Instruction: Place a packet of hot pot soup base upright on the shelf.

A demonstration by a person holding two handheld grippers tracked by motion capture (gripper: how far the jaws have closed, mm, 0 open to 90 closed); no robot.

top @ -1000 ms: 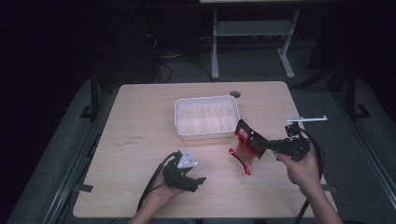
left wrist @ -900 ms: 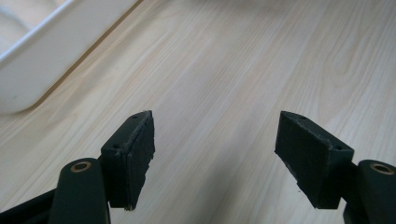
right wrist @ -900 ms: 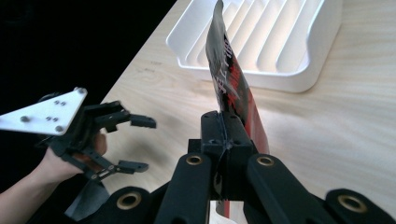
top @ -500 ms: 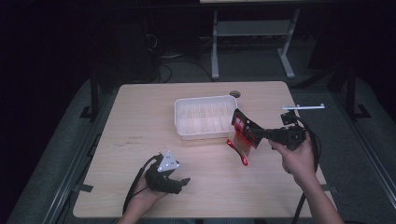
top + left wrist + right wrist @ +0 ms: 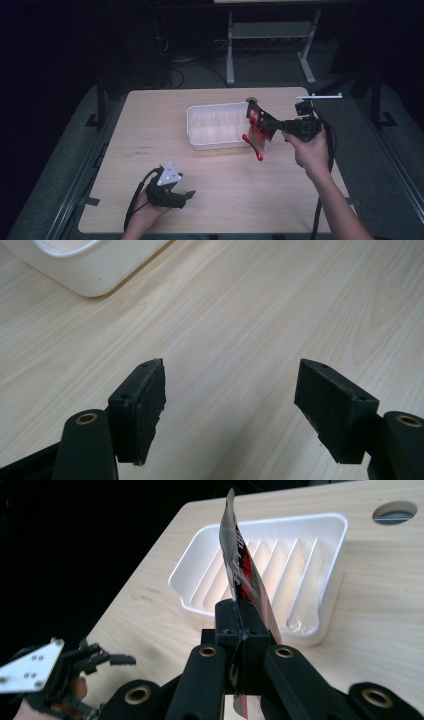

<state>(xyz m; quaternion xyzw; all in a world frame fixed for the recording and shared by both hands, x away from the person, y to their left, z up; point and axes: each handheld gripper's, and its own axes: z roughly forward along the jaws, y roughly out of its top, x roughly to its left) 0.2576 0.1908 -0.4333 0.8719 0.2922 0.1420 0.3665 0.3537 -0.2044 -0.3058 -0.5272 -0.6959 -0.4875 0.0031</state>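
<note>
My right gripper (image 5: 278, 128) is shut on a red, black and white snack packet (image 5: 258, 130), held in the air just off the right end of a white ribbed tray (image 5: 217, 126). In the right gripper view the packet (image 5: 243, 575) stands on edge above the closed jaws, with the tray (image 5: 327, 620) behind it. My left gripper (image 5: 188, 195) rests low on the table near the front left, open and empty. In the left gripper view its two black pads (image 5: 142, 410) stand wide apart over bare wood, with a corner of the tray (image 5: 90, 277) at the top left.
The wooden table (image 5: 150, 125) has a round cable hole (image 5: 251, 99) behind the tray. Dark floor surrounds the table, and a metal stand (image 5: 270, 35) sits beyond its far edge. Cables trail from both grippers.
My right gripper has carried the packet up and leftward to the tray's right end. My left gripper has drawn back toward the table's front left.
</note>
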